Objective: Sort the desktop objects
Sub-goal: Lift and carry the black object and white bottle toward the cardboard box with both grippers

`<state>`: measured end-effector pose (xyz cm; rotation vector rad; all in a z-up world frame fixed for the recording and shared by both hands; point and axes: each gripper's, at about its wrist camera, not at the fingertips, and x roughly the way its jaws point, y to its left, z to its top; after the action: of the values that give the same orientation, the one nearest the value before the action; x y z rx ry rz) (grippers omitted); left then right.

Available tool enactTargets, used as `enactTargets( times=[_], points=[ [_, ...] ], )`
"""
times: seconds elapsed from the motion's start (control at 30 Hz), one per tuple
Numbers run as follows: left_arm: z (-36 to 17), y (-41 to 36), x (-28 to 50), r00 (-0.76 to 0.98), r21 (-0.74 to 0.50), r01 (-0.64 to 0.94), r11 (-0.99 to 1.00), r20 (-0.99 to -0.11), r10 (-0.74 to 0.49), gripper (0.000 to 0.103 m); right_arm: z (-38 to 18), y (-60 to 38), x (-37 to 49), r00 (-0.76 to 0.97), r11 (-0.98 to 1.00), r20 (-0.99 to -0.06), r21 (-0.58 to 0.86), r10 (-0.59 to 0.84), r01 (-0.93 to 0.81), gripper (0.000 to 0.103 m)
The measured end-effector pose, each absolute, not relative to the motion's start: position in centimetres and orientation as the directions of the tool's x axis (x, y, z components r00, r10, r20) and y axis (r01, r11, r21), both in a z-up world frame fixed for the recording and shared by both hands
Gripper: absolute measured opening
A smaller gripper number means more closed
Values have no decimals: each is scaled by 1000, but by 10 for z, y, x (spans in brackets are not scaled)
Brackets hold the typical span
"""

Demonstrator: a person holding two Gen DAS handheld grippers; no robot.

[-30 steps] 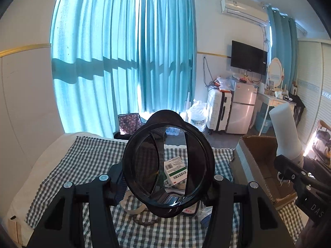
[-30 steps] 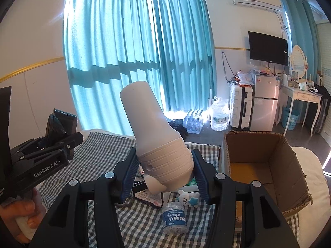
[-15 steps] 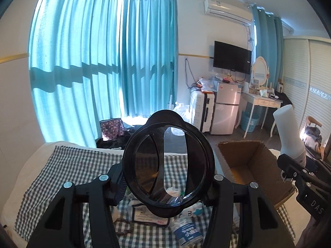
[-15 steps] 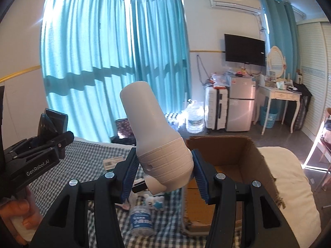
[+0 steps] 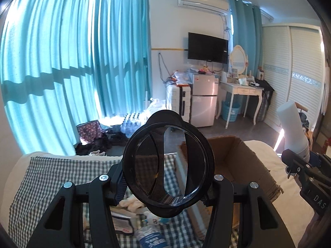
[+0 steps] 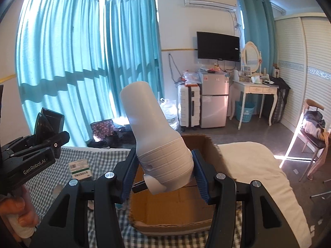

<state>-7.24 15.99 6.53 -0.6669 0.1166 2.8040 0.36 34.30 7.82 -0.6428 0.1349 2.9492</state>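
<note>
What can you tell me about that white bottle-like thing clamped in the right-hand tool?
The white bottle looks like matte plastic: a smooth rounded neck above a wider body ringed with fine ridges, plus a small round knob low on its side. It tilts, top leaning up and to the left. The right gripper pinches its body between blue-padded fingers. It hangs above the open cardboard box, touching nothing but the pads. What it is exactly I can't tell.
</note>
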Motion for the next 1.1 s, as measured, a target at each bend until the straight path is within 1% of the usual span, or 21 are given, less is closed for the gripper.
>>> enactTargets(
  times=[0.2, 0.27, 0.37, 0.63, 0.87, 1.1],
  points=[
    [54, 200, -77, -840, 31, -324, -946, -470, 272, 55, 69, 383, 2, -893, -979, -430, 87, 132, -187, 51],
    [49, 211, -81, -830, 32, -341, -940, -479, 285, 55, 61, 395, -3, -882, -974, -448, 90, 145, -206, 51],
    [43, 226, -88, -821, 35, -356, -934, -489, 295, 55, 52, 409, -8, -873, -969, -468, 116, 140, -218, 51],
    [24, 257, -111, -784, 15, -391, -920, -530, 324, 55, 34, 424, -25, -856, -967, -498, 118, 137, -224, 51],
    [-4, 282, -137, -726, 5, -412, -911, -605, 325, 55, 6, 436, -57, -823, -963, -558, 148, 106, -225, 51],
    [-33, 302, -167, -621, -31, -450, -892, -707, 338, 55, -16, 433, -75, -771, -974, -631, 107, 91, -202, 51]
  ],
)
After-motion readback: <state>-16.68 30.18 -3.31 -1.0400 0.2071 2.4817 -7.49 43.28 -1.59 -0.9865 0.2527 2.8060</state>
